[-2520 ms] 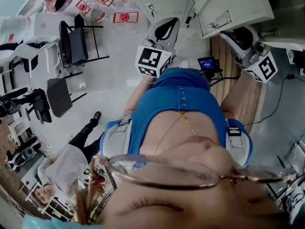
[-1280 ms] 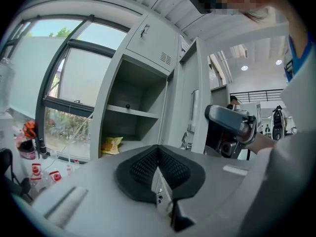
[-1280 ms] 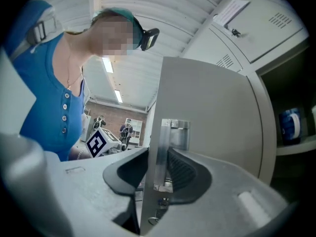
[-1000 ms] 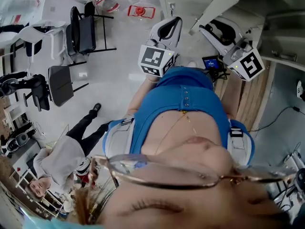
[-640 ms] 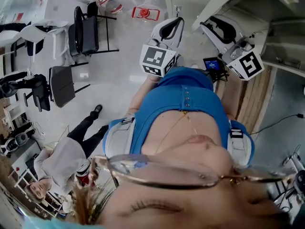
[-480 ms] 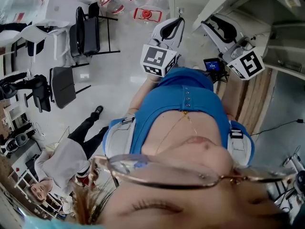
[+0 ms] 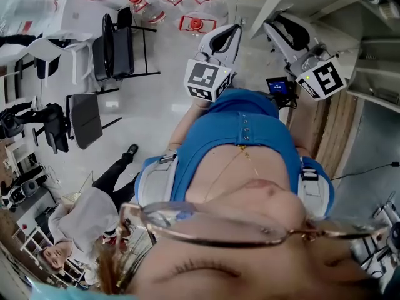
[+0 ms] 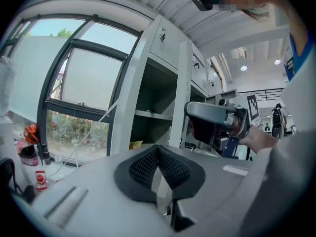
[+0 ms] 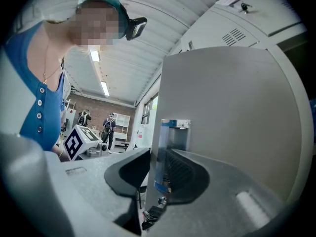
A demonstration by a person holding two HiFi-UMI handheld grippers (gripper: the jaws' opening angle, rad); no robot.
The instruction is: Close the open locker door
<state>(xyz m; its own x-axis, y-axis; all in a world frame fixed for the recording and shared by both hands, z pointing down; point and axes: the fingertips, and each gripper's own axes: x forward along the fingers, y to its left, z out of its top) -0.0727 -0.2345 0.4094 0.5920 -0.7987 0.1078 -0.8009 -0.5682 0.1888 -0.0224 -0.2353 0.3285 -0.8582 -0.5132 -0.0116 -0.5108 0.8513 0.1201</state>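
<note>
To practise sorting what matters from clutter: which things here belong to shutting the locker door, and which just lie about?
Job: locker door; right gripper, jaws just closing on the door edge between them; open locker.
Lying about: black chairs; red-lidded containers; left gripper, shut and idle.

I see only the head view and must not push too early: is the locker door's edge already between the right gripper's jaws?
Observer: Yes. In the right gripper view the edge of the locker door stands between the jaws of the right gripper, which have just been closing; whether the pads press it, I cannot tell.
Operator: Is something on that edge?
Observer: A metal fitting with blue trim, just above the jaws.
Operator: And the left gripper?
Observer: Shut, nothing between its jaws.
</note>
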